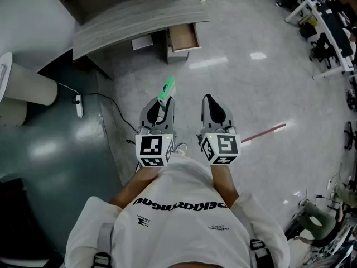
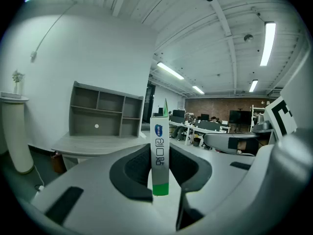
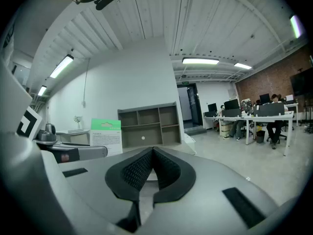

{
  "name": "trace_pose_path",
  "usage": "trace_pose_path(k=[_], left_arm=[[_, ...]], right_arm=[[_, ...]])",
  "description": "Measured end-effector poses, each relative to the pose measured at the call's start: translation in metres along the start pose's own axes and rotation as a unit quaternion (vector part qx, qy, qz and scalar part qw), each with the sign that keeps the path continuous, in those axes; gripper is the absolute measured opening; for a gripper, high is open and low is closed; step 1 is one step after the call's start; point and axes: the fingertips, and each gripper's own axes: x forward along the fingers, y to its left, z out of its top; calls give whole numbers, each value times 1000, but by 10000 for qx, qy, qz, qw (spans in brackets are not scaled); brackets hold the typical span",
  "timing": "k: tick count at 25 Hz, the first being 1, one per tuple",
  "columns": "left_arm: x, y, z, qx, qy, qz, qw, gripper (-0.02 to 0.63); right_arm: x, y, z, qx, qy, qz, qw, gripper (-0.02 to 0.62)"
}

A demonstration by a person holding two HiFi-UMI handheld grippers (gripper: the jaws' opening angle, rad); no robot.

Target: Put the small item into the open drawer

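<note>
Desk drawer (image 1: 184, 37) in head view only

Floor (image 1: 251, 66): smooth, glossy grey, mirroring the ceiling lights. Desk (image 1: 139, 18): matt grey top with a wood-grain finish. Open drawer (image 1: 184, 37): light brown wood inside. Small box (image 2: 159, 153): smooth printed card, white with a green band. Left gripper (image 1: 160, 106) and right gripper (image 1: 212, 102): matt grey plastic shells. Pads (image 3: 138, 173): black, with a rough, finely knobbed surface. Shirt (image 1: 178, 205): white cloth with black print. Far wall (image 3: 288, 75): rough reddish brick.
</note>
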Motion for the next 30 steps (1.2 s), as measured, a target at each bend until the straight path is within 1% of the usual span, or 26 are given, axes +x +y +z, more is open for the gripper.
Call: trace_pose_path(k=[5,9,15,19,23,26,30], left_arm=[[-10,-5,0,58,-20,29,10000,98],[-17,-10,-1,105,-13,57,9999,98],[1,-10,-10,144,144,48,9998,98],[32,-5,-10,165,176,9,9997,98],[73,6,-5,157,221,-16,9996,98],[112,26,4,111,189,-33,9998,98],[179,55,23,93,151,-213,9996,98]], right_arm=[[-10,2,4,-4,-119,16,9999,32],[-17,0,6,199,-254,82,9994,32],[-3,-11,-3,293,-136,103,9994,32],[23,-27,-4,376,-102,112,9992,32],[60,-45,0,351,-44,99,9993,32],[101,-56,9,298,-13,81,9995,32],[169,-75,27,217,22,-55,9997,32]])
